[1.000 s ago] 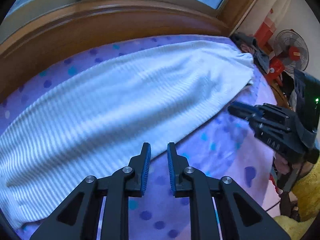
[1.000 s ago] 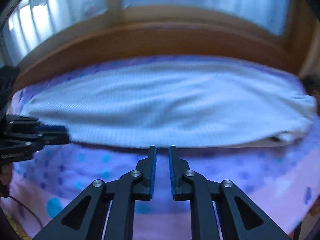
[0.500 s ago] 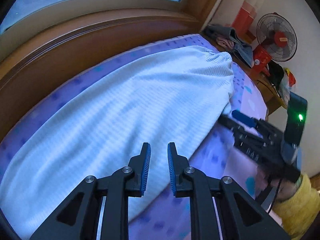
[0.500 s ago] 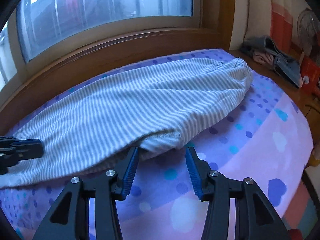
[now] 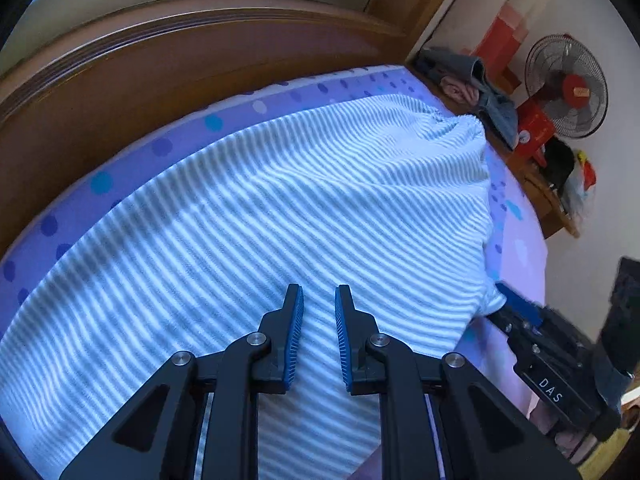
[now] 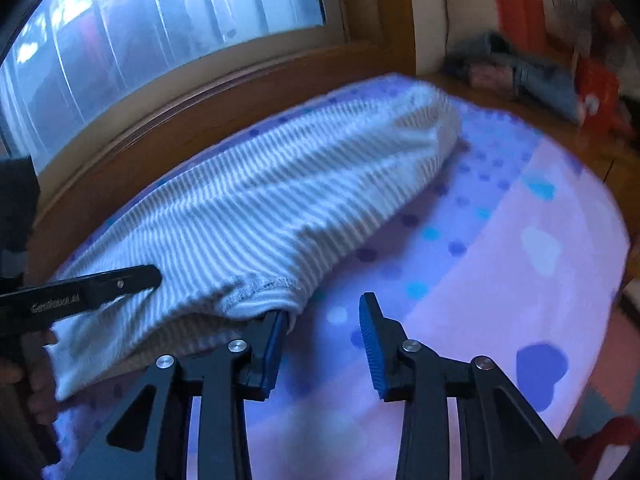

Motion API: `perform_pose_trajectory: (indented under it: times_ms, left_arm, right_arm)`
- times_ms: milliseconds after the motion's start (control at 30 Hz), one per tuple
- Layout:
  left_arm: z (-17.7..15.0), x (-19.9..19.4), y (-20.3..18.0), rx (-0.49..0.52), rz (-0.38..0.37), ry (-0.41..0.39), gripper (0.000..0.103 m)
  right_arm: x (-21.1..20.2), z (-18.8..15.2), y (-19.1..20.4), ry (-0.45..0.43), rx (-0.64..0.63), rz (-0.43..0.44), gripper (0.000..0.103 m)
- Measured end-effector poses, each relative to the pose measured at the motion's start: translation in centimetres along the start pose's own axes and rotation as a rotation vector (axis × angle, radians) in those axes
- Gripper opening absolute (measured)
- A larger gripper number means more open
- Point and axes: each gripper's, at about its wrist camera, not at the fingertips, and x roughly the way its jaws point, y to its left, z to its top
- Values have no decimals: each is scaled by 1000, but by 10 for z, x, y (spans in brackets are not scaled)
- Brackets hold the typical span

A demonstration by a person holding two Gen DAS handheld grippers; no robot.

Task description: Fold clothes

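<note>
Spreading wide, right claw (image 6: 324, 320) straddles garment (image 6: 256, 208) hem; left claw (image 5: 319, 312) parted above stripes.

Striped garment (image 5: 304, 208): lower end cut off by the left wrist frame edge, behind the left gripper (image 5: 319, 332) body. Right gripper (image 6: 324, 340): left finger tip hidden under the garment hem; whether it grips fabric cannot be told. Clothes pile (image 6: 532, 72) and red object (image 6: 596, 84) in the right wrist view: motion-blurred, unidentifiable. Hand (image 6: 28, 376) at the left edge: mostly cropped.
</note>
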Motion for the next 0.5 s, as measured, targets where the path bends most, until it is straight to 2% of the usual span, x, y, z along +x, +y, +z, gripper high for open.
perform_pose_trajectory:
  times_ms: [167,233,300,500]
  left_arm:
    - [-1,0,7,-63,-32,-6,16]
    - [2,-1,0,-67,-22,-6,17]
    - [6,1,-13,-40,-59,-19,17]
    - [7,22,-67,54,-183,-5,17]
  right_arm:
    - [1,-3,-1,22,-70,-4,36]
    - [0,-2,-3,40,-88,9,36]
    - [1,1,-6,59,-112,24,36]
    - [10,53,-11,4,-233,41,38]
